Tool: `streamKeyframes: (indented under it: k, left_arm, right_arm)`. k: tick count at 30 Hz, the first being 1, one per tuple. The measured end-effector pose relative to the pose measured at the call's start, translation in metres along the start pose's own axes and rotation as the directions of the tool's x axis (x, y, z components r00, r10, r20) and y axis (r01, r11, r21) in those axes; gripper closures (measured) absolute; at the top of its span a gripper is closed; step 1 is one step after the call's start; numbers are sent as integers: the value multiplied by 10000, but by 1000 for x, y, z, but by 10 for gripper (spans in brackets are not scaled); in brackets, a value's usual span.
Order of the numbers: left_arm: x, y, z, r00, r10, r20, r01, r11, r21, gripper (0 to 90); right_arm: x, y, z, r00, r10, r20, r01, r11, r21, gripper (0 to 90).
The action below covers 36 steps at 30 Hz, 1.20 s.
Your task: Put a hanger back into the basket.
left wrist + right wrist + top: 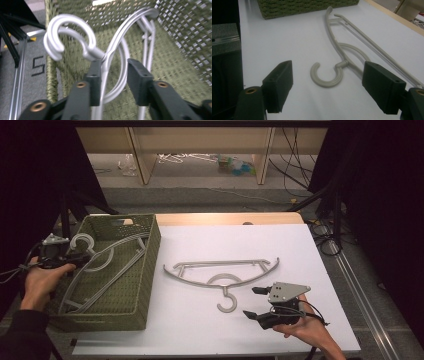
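Note:
A grey plastic hanger (220, 264) lies flat on the white table top (300, 250), its hook (325, 85) pointing toward me. My right gripper (251, 302) is open just right of that hook, and in the right gripper view its jaws (328, 68) stand wide on either side of it without touching. In the green woven basket (150, 270) another grey hanger (107, 252) lies slanted, with its hook (72, 20) over the left rim. My left gripper (70, 256) is open around this hanger's neck (103, 58). The left fingertip (96, 72) touches it and the right one stands apart.
The basket's woven walls (120, 10) rise around the left gripper, and its near end (307, 6) faces the right gripper. A wooden strip (225, 218) edges the table's far side. Beyond it lie cables (295, 165) and clutter (235, 165) on the floor. Dark curtains flank both sides.

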<state>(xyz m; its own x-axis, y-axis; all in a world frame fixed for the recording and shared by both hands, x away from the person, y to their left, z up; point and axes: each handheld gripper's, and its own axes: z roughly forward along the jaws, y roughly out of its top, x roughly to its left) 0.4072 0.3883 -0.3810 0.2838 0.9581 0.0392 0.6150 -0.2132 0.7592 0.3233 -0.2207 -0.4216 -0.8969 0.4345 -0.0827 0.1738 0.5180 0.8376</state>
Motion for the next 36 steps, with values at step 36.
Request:
streamKeyframes:
  k: [36]
  left_arm:
    - [-159,5,-59,9361,1824,3008,-775,9410,-3294,227]
  right_arm:
    - [-4,-3,1,9998,192,15,-191,9993,-312,229]
